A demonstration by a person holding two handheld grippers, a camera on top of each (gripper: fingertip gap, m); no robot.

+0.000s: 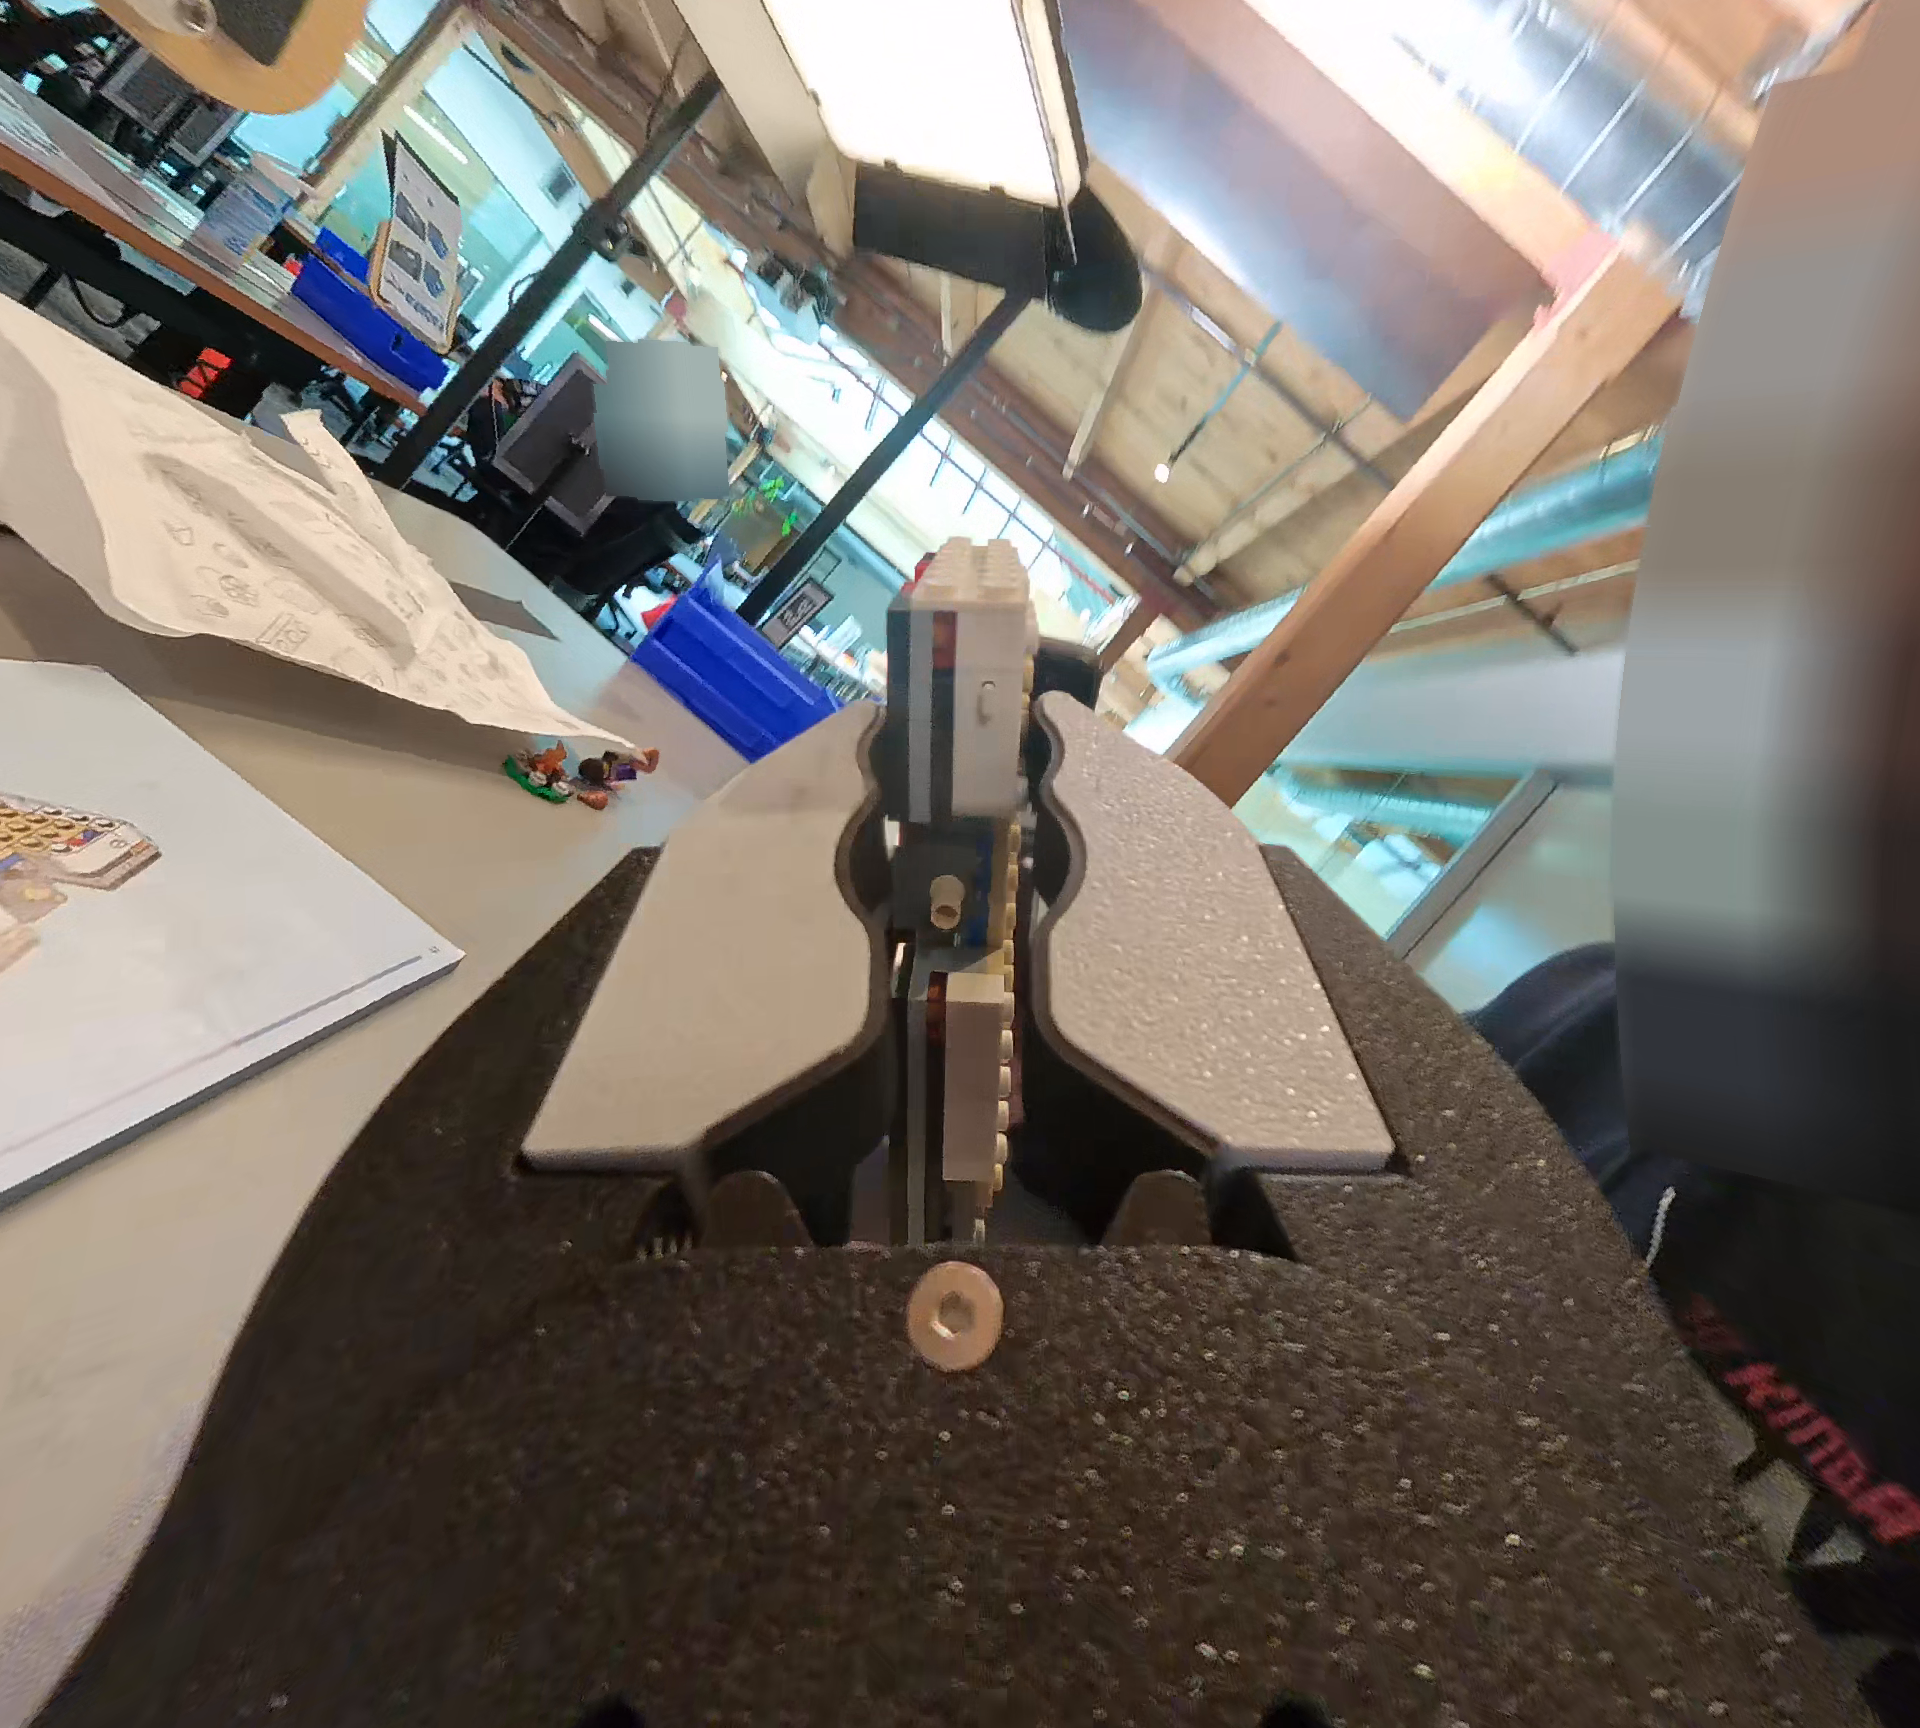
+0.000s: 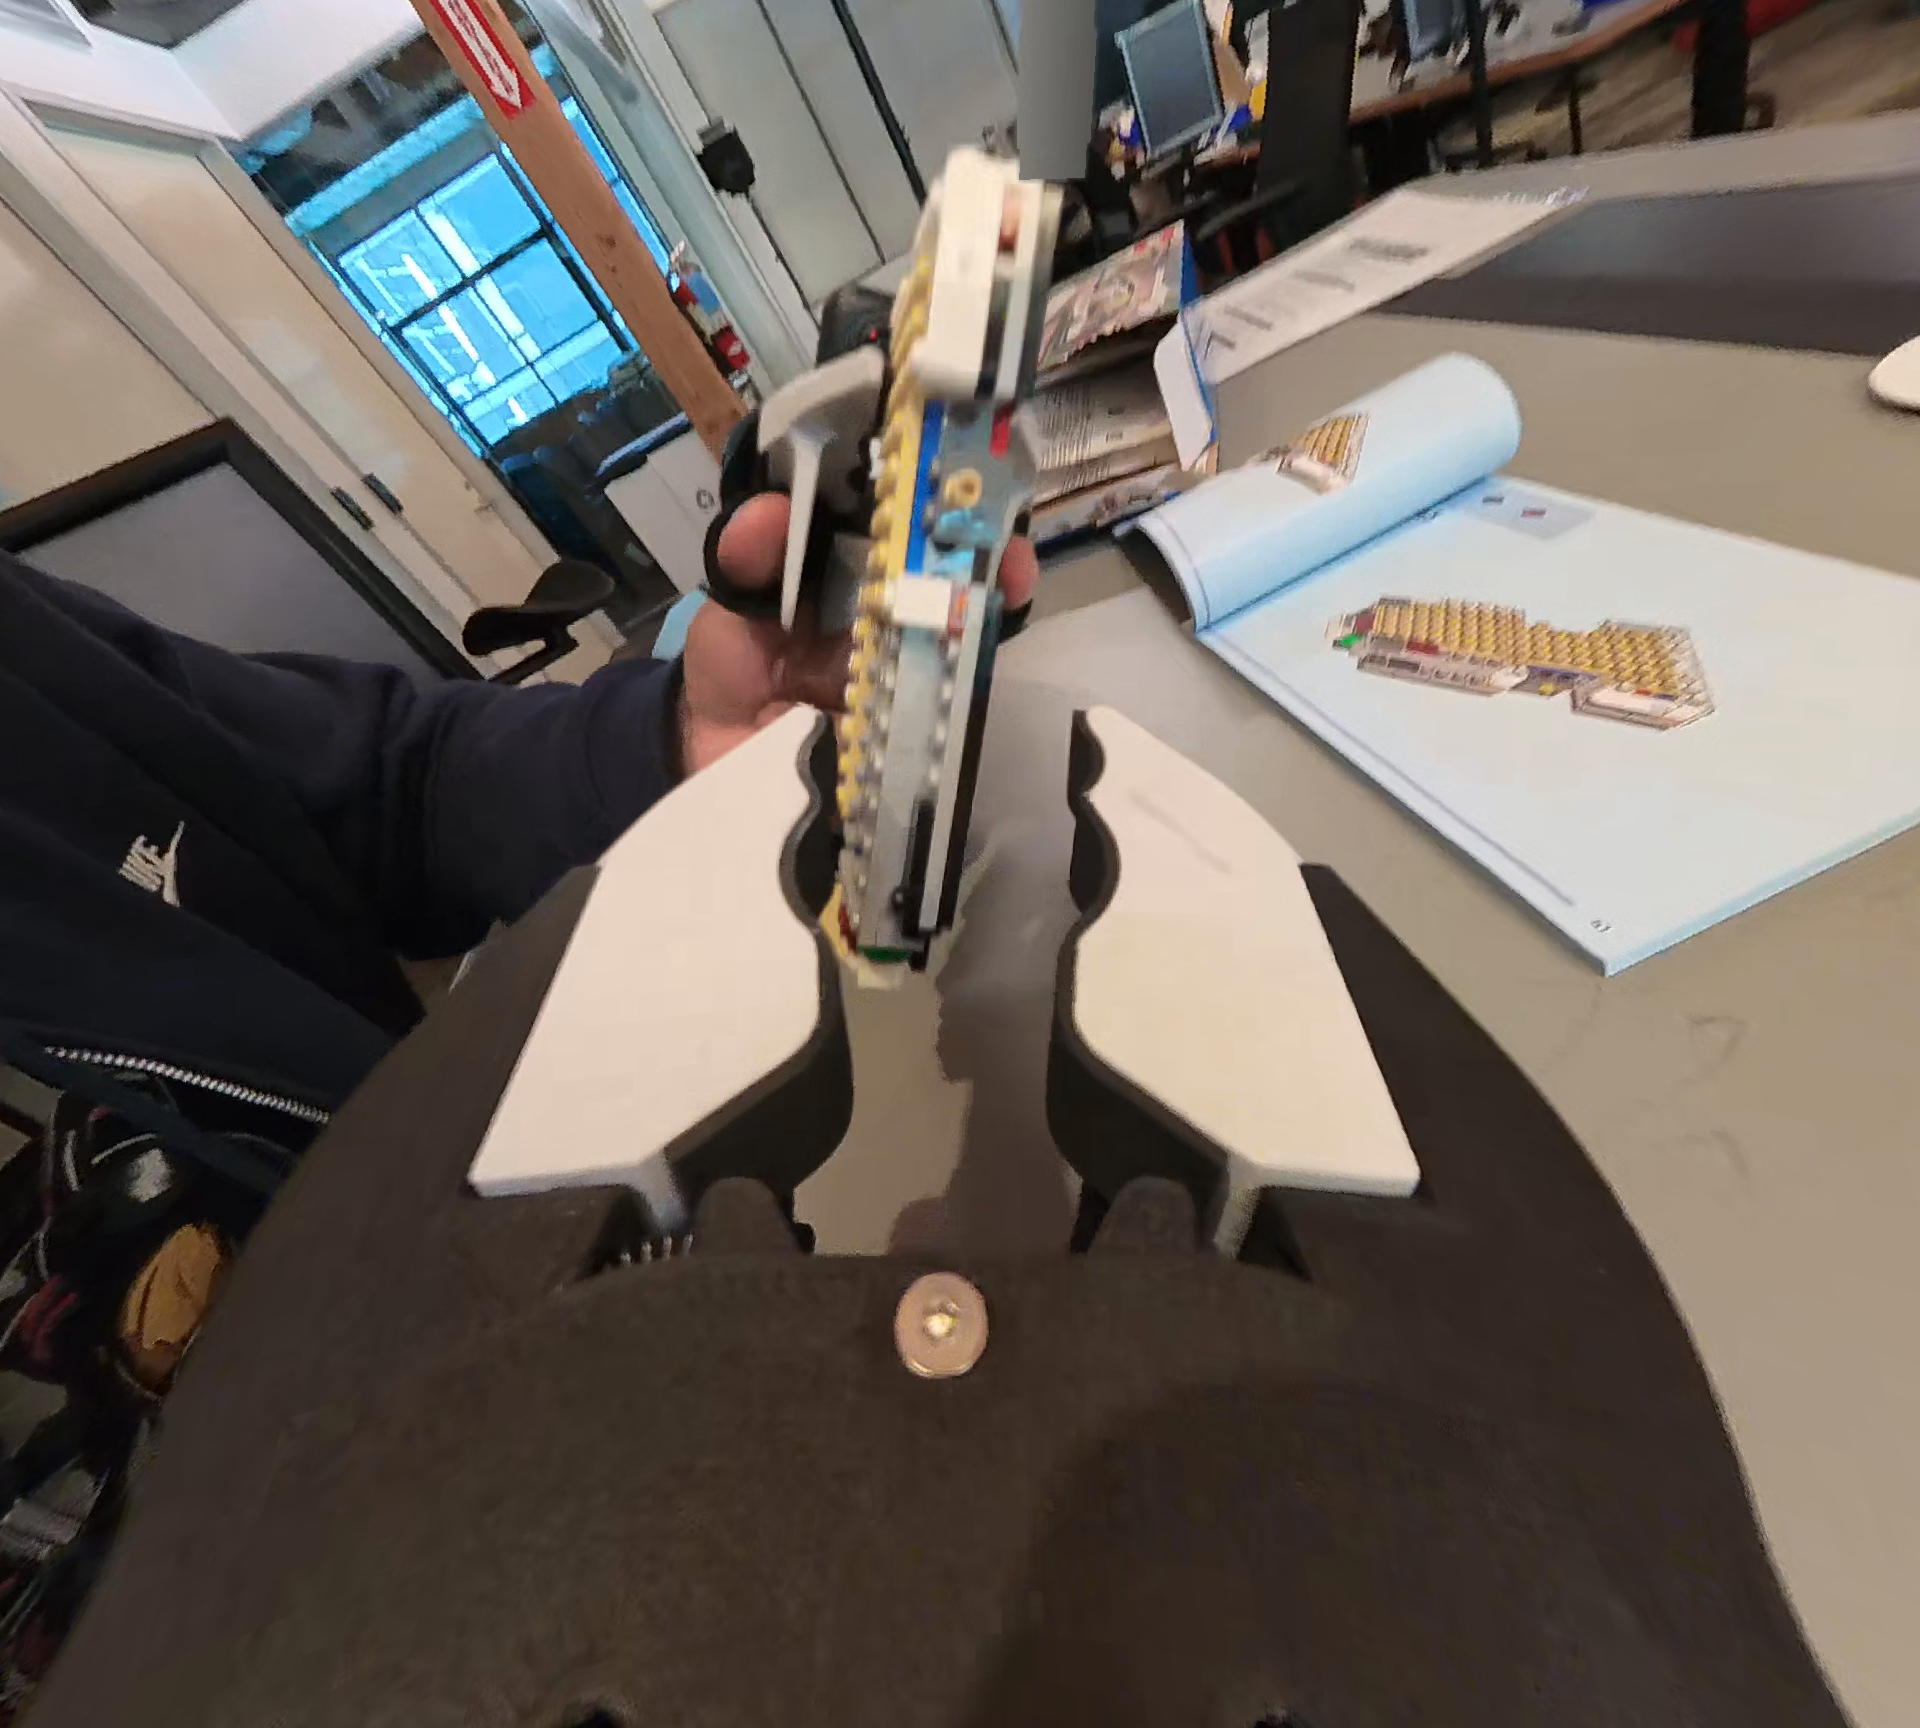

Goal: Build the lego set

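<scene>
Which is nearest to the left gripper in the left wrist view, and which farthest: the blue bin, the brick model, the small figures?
1. Brick model: clamped between the left gripper's fingers.
2. Small figures: on the table, left.
3. Blue bin: beyond the table edge, ahead left.

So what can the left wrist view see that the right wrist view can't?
Left only: a lit lamp panel overhead, a crumpled paper sheet, small loose pieces on the table.

Right only: a hand on the left claw, the open right claw, a door.

Both: the brick model clamped in the left claw, and the open booklet.
</scene>
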